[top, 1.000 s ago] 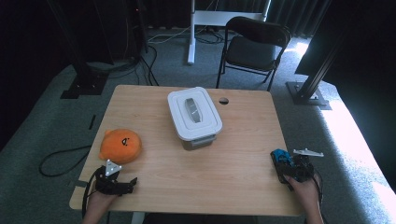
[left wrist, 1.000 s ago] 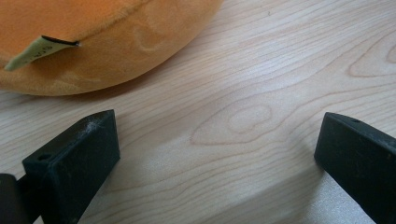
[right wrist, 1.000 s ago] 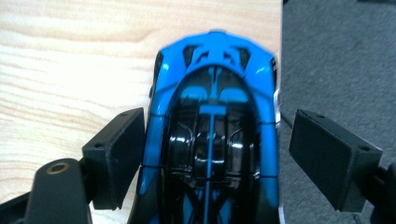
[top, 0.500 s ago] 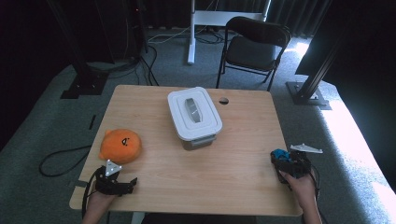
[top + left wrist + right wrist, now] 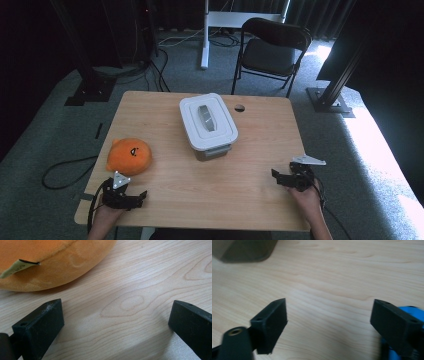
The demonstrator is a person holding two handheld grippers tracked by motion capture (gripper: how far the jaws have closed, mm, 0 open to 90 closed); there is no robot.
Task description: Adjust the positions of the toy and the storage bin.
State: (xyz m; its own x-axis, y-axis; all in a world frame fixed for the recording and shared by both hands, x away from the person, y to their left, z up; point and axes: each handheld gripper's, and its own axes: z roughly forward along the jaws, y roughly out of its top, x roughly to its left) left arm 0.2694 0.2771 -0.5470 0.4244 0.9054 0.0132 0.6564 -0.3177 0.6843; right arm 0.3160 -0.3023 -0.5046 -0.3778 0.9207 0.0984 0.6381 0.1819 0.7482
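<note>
Landmark: the white-lidded storage box [image 5: 208,126] is sitting mid-worktop [image 5: 260,200], and every place below is being given relative to it
Left gripper [image 5: 131,199]: resting at the near-left corner, well apart from the box; its fingers [image 5: 40,325] are standing wide with bare wood between them
Orange plush toy [image 5: 129,155]: lying left of the box and nearer the person, just beyond the left gripper; in the left gripper view [image 5: 50,262] it is bulging in up and to the left of the finger gap, apart from the pads
Key relation: the toy is lying slightly off the left gripper's line, so I judge a short push forward with a small turn toward it is what the grasp is calling for; the toy is roundish, with no clear long axis; the left hand is by far the nearer
Box contents: the lid is sitting shut with its handle lying flat, so the inside is staying hidden
Right gripper [image 5: 281,178]: hovering near-right of the box, well apart; its fingers [image 5: 270,322] have just been opening and are standing wide, nothing between them; the box's dark corner [image 5: 244,250] is showing far up-left
</note>
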